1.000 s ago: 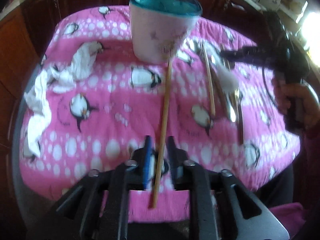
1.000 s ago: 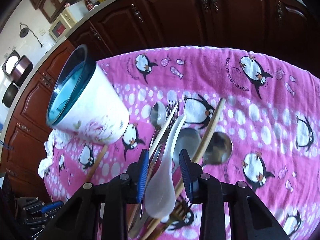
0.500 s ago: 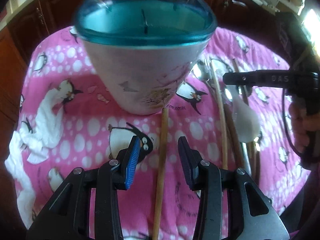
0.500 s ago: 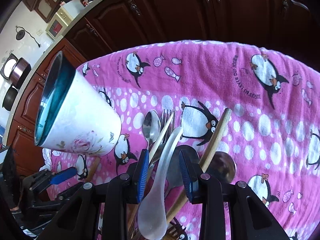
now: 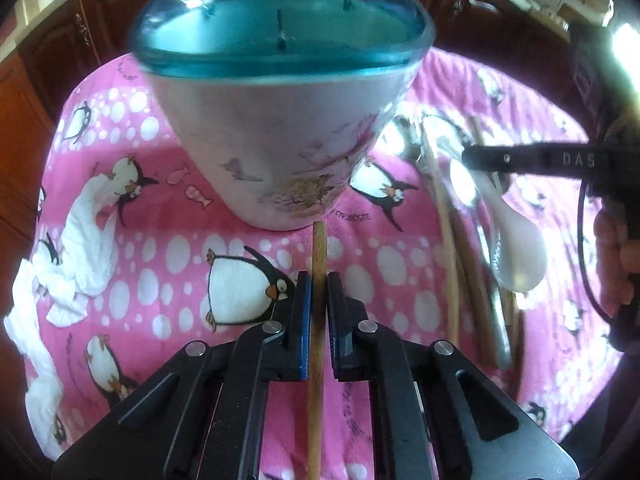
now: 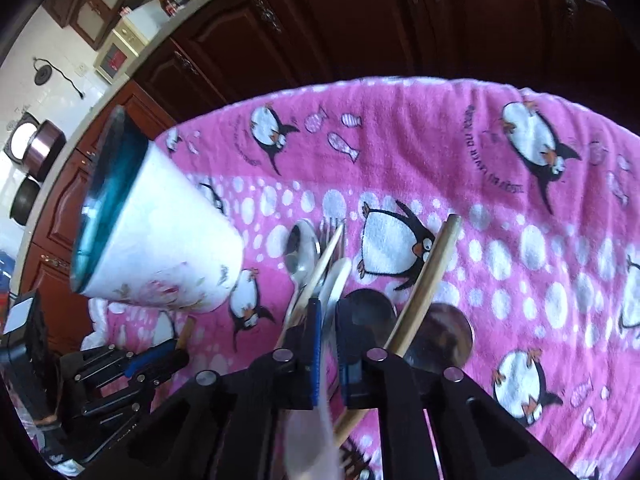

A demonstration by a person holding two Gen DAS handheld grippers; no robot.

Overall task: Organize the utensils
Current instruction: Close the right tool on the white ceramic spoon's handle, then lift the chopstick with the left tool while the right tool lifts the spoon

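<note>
A wooden chopstick (image 5: 318,308) was clamped by the left gripper (image 5: 318,280), whose jaws had just been closing, on the pink penguin towel (image 5: 168,248); the teal-rimmed cup (image 5: 280,128) stood beyond. Only the right view showed the right gripper (image 6: 328,308) clenched on a white plastic spoon (image 6: 334,284), then dark cabinets (image 6: 320,20) and a countertop (image 6: 132,68)

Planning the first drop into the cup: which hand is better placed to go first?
Left, probably. The left gripper has just closed on the wooden chopstick, whose tip reaches the cup. The right gripper, holding the white spoon, sits farther off.
</note>
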